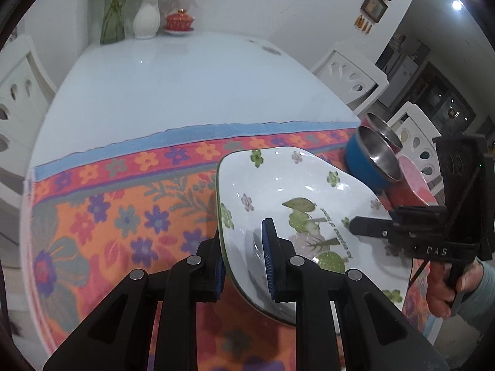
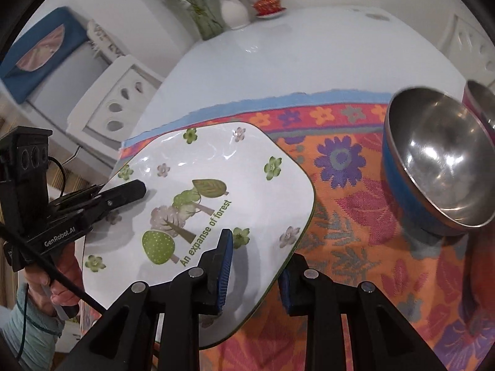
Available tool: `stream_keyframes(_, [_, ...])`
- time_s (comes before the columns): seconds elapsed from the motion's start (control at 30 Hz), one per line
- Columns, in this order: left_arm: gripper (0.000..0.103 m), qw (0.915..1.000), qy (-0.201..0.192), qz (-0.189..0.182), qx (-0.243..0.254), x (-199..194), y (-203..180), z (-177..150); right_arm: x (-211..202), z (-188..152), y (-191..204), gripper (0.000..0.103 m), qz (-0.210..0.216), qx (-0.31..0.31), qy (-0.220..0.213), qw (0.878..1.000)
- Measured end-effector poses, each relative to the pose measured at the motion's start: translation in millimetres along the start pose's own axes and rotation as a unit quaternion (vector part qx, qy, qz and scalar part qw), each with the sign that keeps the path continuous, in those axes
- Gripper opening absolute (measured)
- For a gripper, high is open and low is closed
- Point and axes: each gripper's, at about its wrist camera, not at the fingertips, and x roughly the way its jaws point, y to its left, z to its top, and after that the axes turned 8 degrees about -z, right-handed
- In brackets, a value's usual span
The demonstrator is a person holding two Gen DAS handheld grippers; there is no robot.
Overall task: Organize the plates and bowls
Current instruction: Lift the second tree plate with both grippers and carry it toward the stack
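On the flowered orange tablecloth (image 1: 117, 216) at the near end of the white table (image 1: 173, 86), a white rounded-square plate (image 1: 278, 191) printed with trees and small flowers is held between two grippers, one at each side. At the plate's left edge the left gripper (image 1: 244, 259) is pinched almost shut on the rim, one blue-padded finger under the plate and the other on its upper face; in the right wrist view that same gripper (image 2: 136, 190) reaches in from the left with a black finger lying on the plate's surface, and the hand (image 2: 58, 281) gripping its handle shows below it with a pale blue-green sleeve (image 2: 34, 334). The plate looks tilted and clear of the cloth along the gripped edges, though how far cannot be told. At the plate's right edge the right gripper (image 2: 256, 266) is likewise nearly closed on the rim, a blue pad on top and one beneath. In the left wrist view it (image 1: 362, 225) comes in from the right, pointing down and inward, held by a hand (image 1: 442, 287). Right of the plate, near but apart from it, stands a blue bowl (image 2: 399, 182) with a steel inside, and just behind it a red bowl (image 2: 479, 102) is partly cut off by the picture's edge. At the table's far end stand a white vase (image 1: 147, 15) of flowers and a red lidded pot (image 1: 180, 20).
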Motion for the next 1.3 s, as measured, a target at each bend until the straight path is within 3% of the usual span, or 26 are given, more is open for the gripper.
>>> stream_keyframes(0.37, [0.017,0.9987,-0.042,0.027,0.002,-78.4,-49.3,-31.1,-70.9,-34.9,35.2,0.025,0.027,-0.041,-0.031,0.998])
stream_keyframes(0.73, [0.017,0.9960,-0.073,0.043,-0.025,-135.4,-91.4,-103.1,-123.7,-116.0,59.0,0.025,0.060,-0.038,-0.016,0.997])
stream_keyframes(1.1, [0.017,0.9909,-0.058,0.049,-0.111,-146.4,-96.8,-182.2,-121.8,-179.1,76.5,0.025,0.068,-0.085,0.038,0.993])
stream_keyframes(1.3, [0.017,0.9908,-0.029,0.053,-0.121,-136.6,-92.6,-203.8,-107.9,-192.8,74.5,0.025,0.065,-0.090,0.059,0.992])
